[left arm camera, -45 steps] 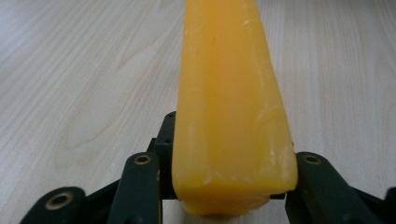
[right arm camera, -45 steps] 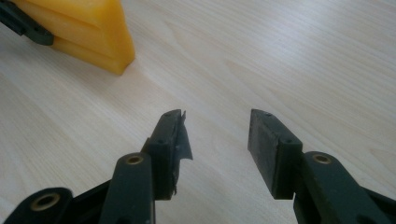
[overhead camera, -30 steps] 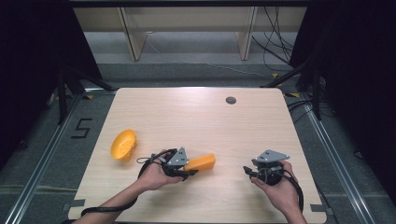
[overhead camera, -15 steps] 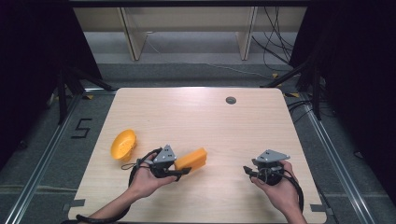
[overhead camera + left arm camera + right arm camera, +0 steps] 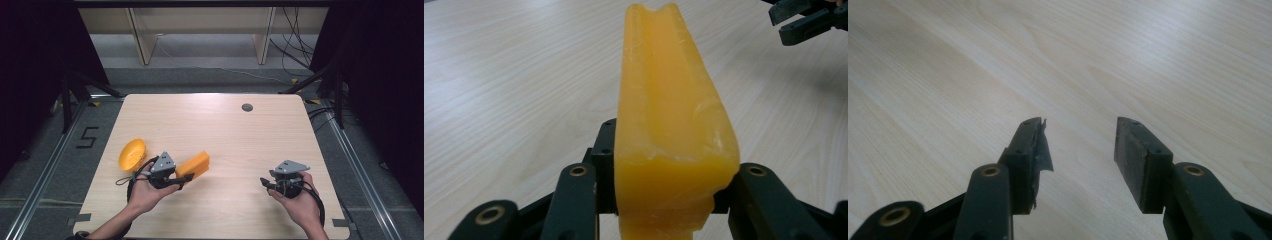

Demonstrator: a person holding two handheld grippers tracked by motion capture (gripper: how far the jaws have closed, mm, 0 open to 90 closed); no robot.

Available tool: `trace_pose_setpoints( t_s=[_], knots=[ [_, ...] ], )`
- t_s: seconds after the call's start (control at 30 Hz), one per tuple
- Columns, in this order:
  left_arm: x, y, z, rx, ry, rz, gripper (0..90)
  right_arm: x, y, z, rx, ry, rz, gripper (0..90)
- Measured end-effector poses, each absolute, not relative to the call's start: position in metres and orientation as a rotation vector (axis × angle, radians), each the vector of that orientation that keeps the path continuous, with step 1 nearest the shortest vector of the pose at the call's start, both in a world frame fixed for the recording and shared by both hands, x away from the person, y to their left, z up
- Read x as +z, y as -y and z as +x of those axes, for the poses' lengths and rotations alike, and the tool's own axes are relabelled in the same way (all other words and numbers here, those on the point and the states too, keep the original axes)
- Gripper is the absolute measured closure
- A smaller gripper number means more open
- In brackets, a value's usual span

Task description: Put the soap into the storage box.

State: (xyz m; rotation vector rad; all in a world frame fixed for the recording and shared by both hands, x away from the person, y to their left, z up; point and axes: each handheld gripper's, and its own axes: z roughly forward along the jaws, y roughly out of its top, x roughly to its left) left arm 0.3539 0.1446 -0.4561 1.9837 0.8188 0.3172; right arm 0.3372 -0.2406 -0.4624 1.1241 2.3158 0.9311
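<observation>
An orange block (image 5: 194, 165) with a grooved top is clamped in my left gripper (image 5: 181, 178), held just above the wooden table (image 5: 225, 130) at the front left. In the left gripper view the orange block (image 5: 671, 125) stands between both jaws and sticks out well past them. An orange bowl (image 5: 132, 154) lies tipped on the table to the left of that hand. My right gripper (image 5: 264, 182) rests low at the front right, open, pointing left. In the right gripper view my right gripper (image 5: 1079, 137) has nothing between its pads, only bare wood beyond.
A small dark round disc (image 5: 247, 107) is set in the table near its far edge. Beyond the table run a grey floor, cables (image 5: 295, 50) and pale shelf legs (image 5: 140, 42). Metal floor rails (image 5: 45, 165) flank the table. The other gripper's jaws (image 5: 806, 22) appear at the top right of the left gripper view.
My left hand has carried the orange block leftward and lifted it a little off the table, its far end tilting up. The right hand has stayed where it was.
</observation>
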Motion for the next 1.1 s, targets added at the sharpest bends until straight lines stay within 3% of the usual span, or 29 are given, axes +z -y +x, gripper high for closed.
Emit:
trace_pose_setpoints(
  t_s=[0.33, 1.1],
  knots=[
    [-0.445, -0.174, 0.352, 0.445, -0.936, 1.911, 60.2, -0.462, 0.24, 0.338, 0.93, -2.318, 1.123, 54.8],
    [-0.439, -0.212, 0.349, 0.557, -1.081, 1.774, 60.2, -0.461, 0.239, 0.338, 0.933, -2.325, 1.147, 54.8]
  ],
)
